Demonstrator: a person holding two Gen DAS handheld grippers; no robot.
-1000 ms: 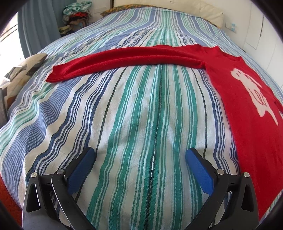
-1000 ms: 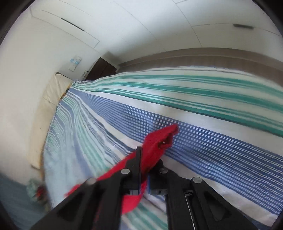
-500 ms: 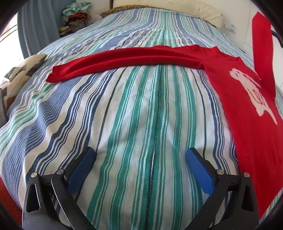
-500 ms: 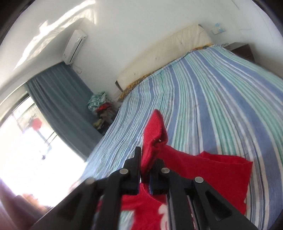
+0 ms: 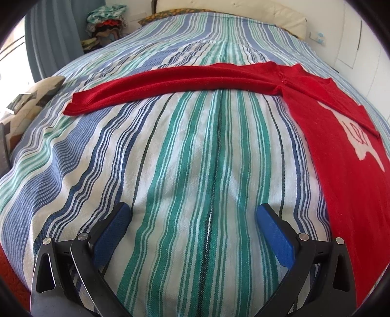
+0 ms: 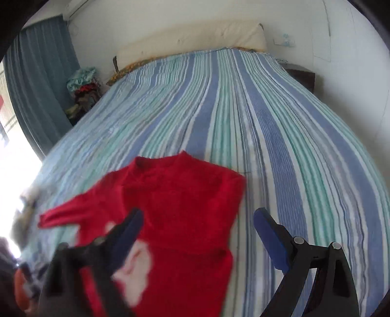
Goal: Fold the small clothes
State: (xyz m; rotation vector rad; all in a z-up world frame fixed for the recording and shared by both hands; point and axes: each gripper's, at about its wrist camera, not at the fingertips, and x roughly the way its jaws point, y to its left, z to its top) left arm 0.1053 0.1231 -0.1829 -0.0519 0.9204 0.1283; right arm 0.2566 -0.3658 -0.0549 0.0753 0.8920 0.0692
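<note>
A red sweater (image 5: 341,156) with a white print lies flat on the striped bed (image 5: 195,158). Its left sleeve (image 5: 170,85) stretches out across the bed. Its right sleeve lies folded over the chest (image 6: 190,219) in the right wrist view. My left gripper (image 5: 192,219) is open and empty, low over the bedspread, to the left of the sweater's body. My right gripper (image 6: 197,226) is open and empty just above the sweater (image 6: 170,207); its left finger is blurred.
A cream headboard cushion (image 6: 195,39) runs along the far wall. A pile of clothes (image 5: 107,22) sits beside a blue curtain (image 6: 36,85) at the far left. A patterned pillow (image 5: 31,97) lies off the bed's left edge. A dark nightstand (image 6: 302,75) stands at the right.
My right gripper carried the right sleeve up and over the sweater's body, then opened and let it go. The left gripper has not moved.
</note>
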